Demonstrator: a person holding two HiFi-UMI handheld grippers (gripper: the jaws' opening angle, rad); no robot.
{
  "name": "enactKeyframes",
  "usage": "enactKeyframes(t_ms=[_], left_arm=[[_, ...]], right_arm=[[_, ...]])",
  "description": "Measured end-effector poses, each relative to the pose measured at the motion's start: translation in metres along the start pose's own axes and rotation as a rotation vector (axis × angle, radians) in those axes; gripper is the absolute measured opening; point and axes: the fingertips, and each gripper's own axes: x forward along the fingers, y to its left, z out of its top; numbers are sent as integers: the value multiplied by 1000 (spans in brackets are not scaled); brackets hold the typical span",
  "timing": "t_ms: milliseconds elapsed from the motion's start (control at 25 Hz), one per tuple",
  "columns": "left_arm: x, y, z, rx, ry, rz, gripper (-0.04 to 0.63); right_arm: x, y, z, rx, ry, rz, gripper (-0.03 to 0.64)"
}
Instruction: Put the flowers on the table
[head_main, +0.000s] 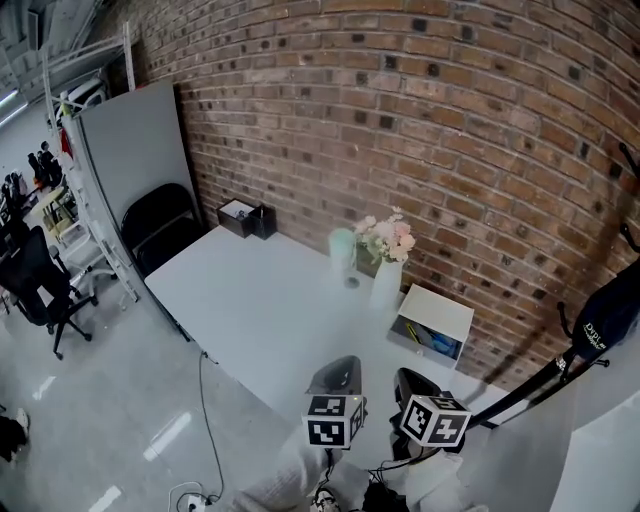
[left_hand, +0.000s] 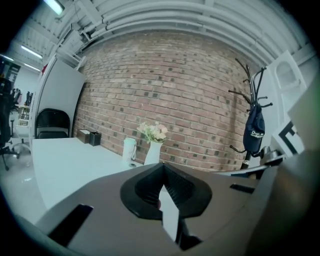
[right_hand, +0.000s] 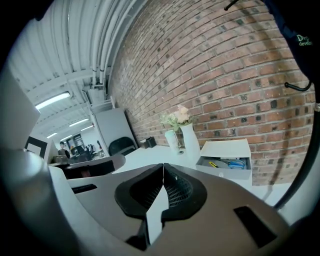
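Both tongs sit lowest in the head view, side by side over the near table edge, marker cubes toward the camera. Left gripper (left_hand: 162, 166): jaws shut tip to tip, nothing between the pads. Right gripper (right_hand: 163, 165): same, jaws closed together and empty. Neither touches anything on the table.

White table (head_main: 250, 300), long, runs from the grippers to the brick wall (head_main: 430, 110). Near half bare.

Right of centre, against the wall: white open-fronted box (head_main: 435, 320), blue and yellow items inside, too small to identify.

Just left of the box, farther along the wall: tall white vase (head_main: 386, 285), upright on the tabletop, holding the flowers (head_main: 386, 238), pale pink and cream heads with some green. The flowers are in the vase, well apart from both grippers.

Just beside the vase on its left: pale green cup (head_main: 342, 250), upright, with a small round item at its foot that I cannot identify.

Far corner of the table: black desk box (head_main: 246, 217), close to the wall.

Beyond the table's far end: black chair (head_main: 160, 225) in front of a grey partition panel (head_main: 135, 160). Black office chair (head_main: 40, 280) out on the grey floor at the left.

Floor below the table's left edge: dark cable (head_main: 205, 400) trailing down.

Right edge: black coat stand (left_hand: 248, 107) by the wall, with a dark cap (left_hand: 255, 132) hung on it.
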Motion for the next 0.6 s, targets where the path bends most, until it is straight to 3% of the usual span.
enactKeyframes(t_ms=[600], left_arm=[[-12,0,-17,-9,42,38,8]], right_arm=[[-16,-7,-5,-16,-6,-23,23]])
